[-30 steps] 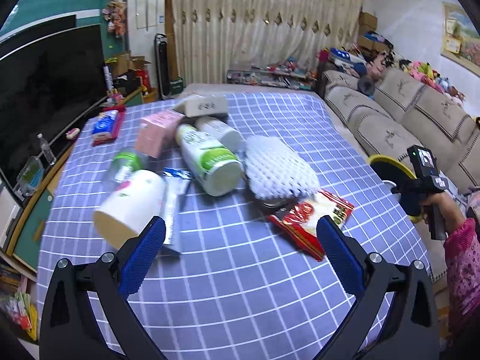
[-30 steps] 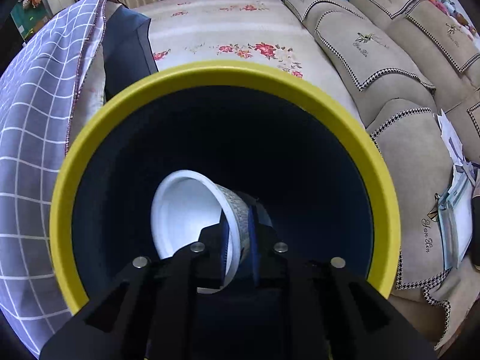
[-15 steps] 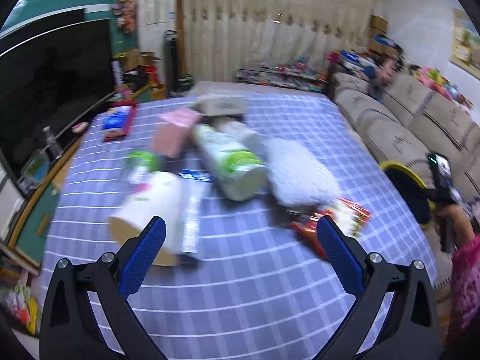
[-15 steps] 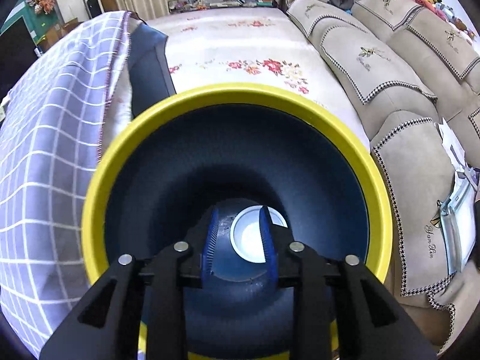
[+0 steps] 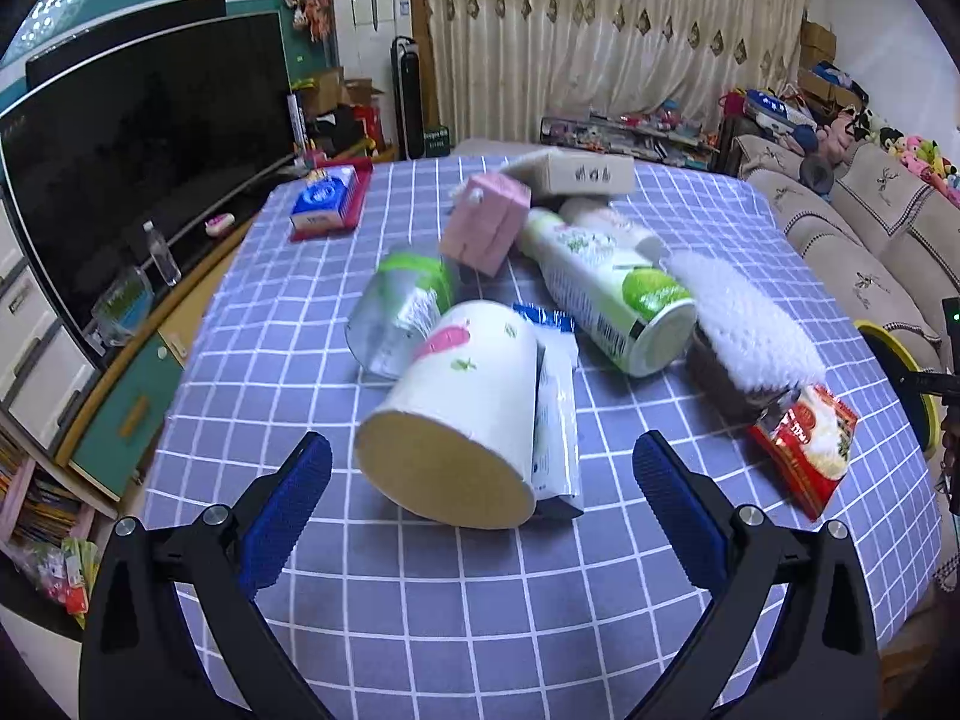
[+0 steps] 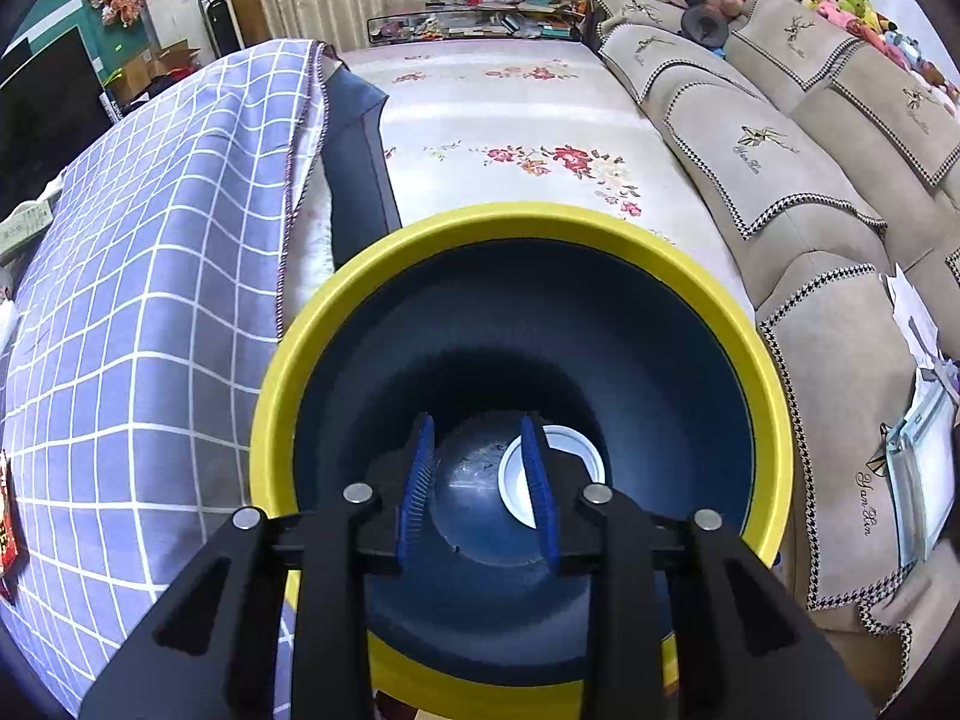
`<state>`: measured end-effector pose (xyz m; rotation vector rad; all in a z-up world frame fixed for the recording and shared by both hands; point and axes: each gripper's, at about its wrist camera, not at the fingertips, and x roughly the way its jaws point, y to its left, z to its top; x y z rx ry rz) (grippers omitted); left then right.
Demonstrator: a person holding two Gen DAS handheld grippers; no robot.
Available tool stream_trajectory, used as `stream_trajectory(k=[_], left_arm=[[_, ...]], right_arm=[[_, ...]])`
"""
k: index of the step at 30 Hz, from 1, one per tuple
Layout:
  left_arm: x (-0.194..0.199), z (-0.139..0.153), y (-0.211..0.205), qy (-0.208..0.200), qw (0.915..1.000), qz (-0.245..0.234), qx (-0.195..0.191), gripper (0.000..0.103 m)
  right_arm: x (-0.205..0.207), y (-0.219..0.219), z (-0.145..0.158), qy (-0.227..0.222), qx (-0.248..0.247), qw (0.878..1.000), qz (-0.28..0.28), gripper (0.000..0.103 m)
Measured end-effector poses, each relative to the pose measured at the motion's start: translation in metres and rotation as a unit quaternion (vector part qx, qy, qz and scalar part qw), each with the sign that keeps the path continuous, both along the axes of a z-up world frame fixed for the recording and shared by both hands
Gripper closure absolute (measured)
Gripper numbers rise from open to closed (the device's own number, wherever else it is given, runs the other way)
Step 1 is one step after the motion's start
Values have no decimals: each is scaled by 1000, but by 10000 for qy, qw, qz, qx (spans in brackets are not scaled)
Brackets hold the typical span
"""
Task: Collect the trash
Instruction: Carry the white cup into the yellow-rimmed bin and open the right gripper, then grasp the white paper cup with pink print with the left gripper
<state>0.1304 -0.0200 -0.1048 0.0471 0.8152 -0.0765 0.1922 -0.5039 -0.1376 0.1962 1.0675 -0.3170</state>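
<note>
The left gripper (image 5: 480,474) hovered above the near edge of the worktop (image 5: 456,612), which was covered in a blue-and-white checked cloth, its two blue-padded fingers (image 5: 288,504) spread wide with nothing between them. Directly ahead of it lay a white paper cup (image 5: 456,414) on its side, its tan base turned toward the camera. Just beside the cup on its right lay a white and blue wrapper (image 5: 555,420), partly tucked under it, and behind the cup on the left lay a silver can with a green top (image 5: 399,312). Farther back, a large white and green bottle (image 5: 606,294) lay on its side, with a pink carton (image 5: 486,228) leaning near its neck and a tan box (image 5: 591,174) behind that. A white foam net (image 5: 744,324) rested right of the bottle, and a red snack packet (image 5: 804,450) lay near the worktop's right edge. A blue and red pack (image 5: 327,204) sat well apart at the far left. The right gripper (image 6: 480,480) hung over a blue bin with a yellow rim (image 6: 516,222) standing on the floor beside the cloth's hanging edge, its fingers parted and gripping nothing. On the bin's bottom, seen between and past the fingers, lay a white cup (image 6: 564,462).
</note>
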Motion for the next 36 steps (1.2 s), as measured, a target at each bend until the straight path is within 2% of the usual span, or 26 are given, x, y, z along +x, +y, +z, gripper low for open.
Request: stream_trajectory(k=[4, 8, 10, 13, 15, 18, 20, 25, 30, 32, 36], left_arm=[[5, -6, 3, 72, 9999, 99, -34, 4], [-4, -2, 13, 83, 9989, 196, -414, 8], [-8, -2, 11, 123, 9988, 151, -450, 30], [-6, -7, 4, 236, 9987, -1, -446, 41], [-1, -10, 2, 283, 9984, 1, -496, 44], [5, -11, 0, 274, 9977, -55, -621, 59], [9, -11, -1, 245, 9977, -51, -628, 63], [15, -10, 0, 91, 9981, -21, -601, 97], [1, 11, -2, -343, 9990, 61, -297, 99], [-6, 24, -8, -479, 9985, -41, -270, 99], [-18, 46, -27, -588, 9969, -405, -319, 99]], right_arm=[[2, 2, -1, 11, 6, 10000, 32, 72], [2, 3, 1, -25, 1, 10000, 43, 71], [3, 4, 2, -47, -5, 10000, 46, 71], [4, 5, 4, -89, 7, 9999, 65, 71], [4, 8, 5, -114, 6, 9999, 89, 70], [2, 11, 5, -114, -43, 9998, 129, 70], [1, 10, 5, -115, -41, 9998, 134, 70], [-3, 9, 10, -224, 16, 9996, 147, 70], [-12, 13, 19, -396, 47, 9990, 213, 68], [-16, 14, 23, -480, 69, 9986, 231, 65], [-26, 13, 33, -616, 49, 9978, 226, 65]])
